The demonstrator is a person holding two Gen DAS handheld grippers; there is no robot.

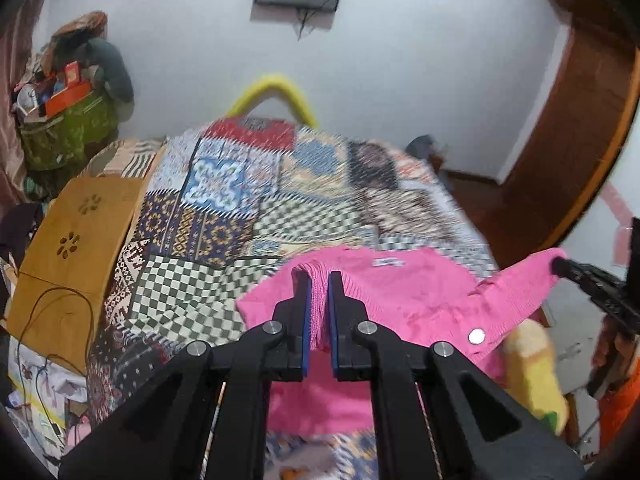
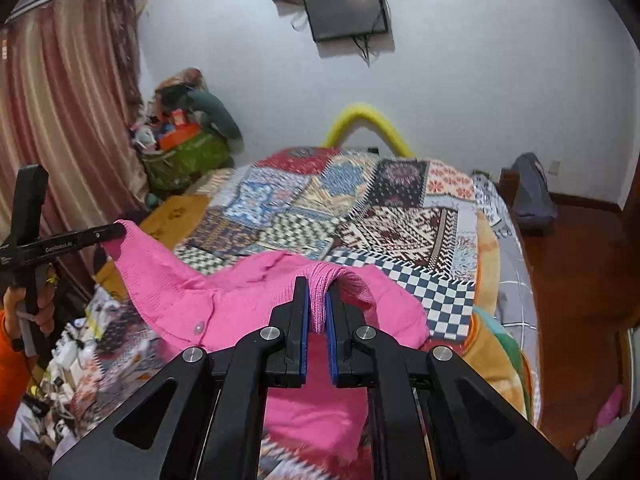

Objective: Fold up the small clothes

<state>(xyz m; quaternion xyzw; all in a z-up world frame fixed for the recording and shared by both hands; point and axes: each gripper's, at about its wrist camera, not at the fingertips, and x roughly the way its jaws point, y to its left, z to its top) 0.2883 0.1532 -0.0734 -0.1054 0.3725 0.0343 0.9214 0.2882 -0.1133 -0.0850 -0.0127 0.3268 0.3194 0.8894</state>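
pink knit cardigan (image 1: 404,296) stretched crosswise above the patchwork quilt (image 1: 224,208), its long axis running gripper to gripper: left gripper (image 1: 319,280) and right gripper (image 2: 317,286) each clenched on a ribbed edge (equally near).

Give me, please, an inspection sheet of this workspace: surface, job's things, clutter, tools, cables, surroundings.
Surface: bed under a patchwork bedspread.
Job's things: one pink knit sweater, held up over the near end of the bed; a silver button shows.
Clutter: piled green bag by the wall; brown board at the bed's left edge; papers on the floor.
Tools: left tool shut on the sweater's ribbed edge; right tool likewise.
Cables: thin black cable across the board; loose wires under the wall screen.
Surroundings: striped curtain, white wall, wooden floor.
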